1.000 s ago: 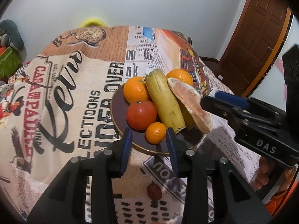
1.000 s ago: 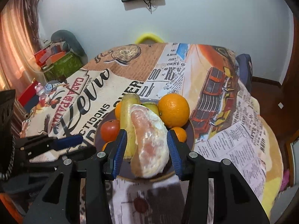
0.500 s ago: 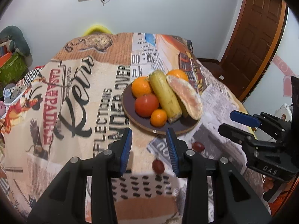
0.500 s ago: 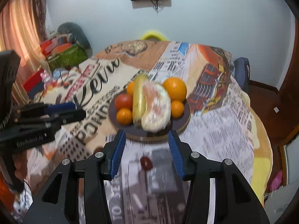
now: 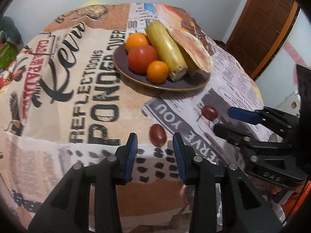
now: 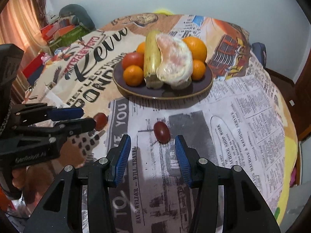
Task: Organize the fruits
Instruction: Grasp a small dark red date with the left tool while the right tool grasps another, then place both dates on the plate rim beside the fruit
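Observation:
A dark plate (image 5: 124, 68) (image 6: 206, 85) holds oranges (image 5: 157, 71), a tomato (image 5: 141, 58), a banana (image 5: 165, 46) and a peeled citrus segment (image 6: 173, 60). Two red grapes lie loose on the tablecloth in front of the plate. My left gripper (image 5: 155, 143) is open and empty, with one grape (image 5: 157, 135) just ahead between its fingertips. My right gripper (image 6: 152, 142) is open and empty, with the other grape (image 6: 162, 132) just ahead of its tips. That second grape also shows in the left wrist view (image 5: 209, 112). Each gripper shows in the other's view.
The round table is covered with a newspaper-print cloth (image 6: 243, 116). A wooden door (image 5: 268, 25) stands at the right. Boxes and clutter (image 6: 58, 31) sit beyond the table's left side. The table edge drops off close behind both grippers.
Both grippers have pulled back from the plate and lowered toward the two loose grapes. The citrus segment now lies on the plate; the right gripper no longer flanks it.

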Available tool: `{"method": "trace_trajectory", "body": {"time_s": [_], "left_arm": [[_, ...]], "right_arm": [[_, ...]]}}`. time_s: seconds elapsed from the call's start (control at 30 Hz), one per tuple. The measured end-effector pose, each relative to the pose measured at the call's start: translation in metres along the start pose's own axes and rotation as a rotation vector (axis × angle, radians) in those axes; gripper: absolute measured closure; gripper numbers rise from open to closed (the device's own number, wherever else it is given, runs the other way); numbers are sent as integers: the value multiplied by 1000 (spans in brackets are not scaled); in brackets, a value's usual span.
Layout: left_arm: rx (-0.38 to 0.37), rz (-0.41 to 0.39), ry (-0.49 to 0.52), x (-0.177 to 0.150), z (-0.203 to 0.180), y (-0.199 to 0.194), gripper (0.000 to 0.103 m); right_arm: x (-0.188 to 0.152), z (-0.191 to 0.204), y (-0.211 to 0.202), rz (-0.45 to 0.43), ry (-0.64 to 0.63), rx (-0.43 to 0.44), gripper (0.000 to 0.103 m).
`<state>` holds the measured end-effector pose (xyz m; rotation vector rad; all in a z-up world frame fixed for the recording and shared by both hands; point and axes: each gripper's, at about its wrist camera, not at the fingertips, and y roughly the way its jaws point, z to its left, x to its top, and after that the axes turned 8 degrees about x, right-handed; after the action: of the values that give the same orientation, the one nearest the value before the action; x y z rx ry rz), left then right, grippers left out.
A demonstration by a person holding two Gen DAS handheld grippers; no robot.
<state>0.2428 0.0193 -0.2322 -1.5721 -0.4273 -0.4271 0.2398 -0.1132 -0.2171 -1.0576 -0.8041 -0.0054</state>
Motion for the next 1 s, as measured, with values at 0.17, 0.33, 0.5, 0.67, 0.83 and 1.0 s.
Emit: {"method": "trace_trajectory", "body": {"time_s": [0.17,0.33,0.5,0.67,0.83,1.0], "left_arm": [[-1,13,-5,-1,-2,12,69],[-7,2,-22,0,1,14,80],[-19,-3,-30,1,2,14,85],[0,-19,-21,1,1,7,85],[9,-52,-35,9,9,-4,85],[12,-92,-53,22,17,-14,85]], "right_arm": [[0,-7,11,4,16,-31,64],[3,-17,18,9,62,-5,78],[2,-14,19,8,49,13,86],[3,-12,14,-2,43,19,87],[9,-8,5,-34,37,25,87],[21,-4,2,-65,27,31,87]]}}
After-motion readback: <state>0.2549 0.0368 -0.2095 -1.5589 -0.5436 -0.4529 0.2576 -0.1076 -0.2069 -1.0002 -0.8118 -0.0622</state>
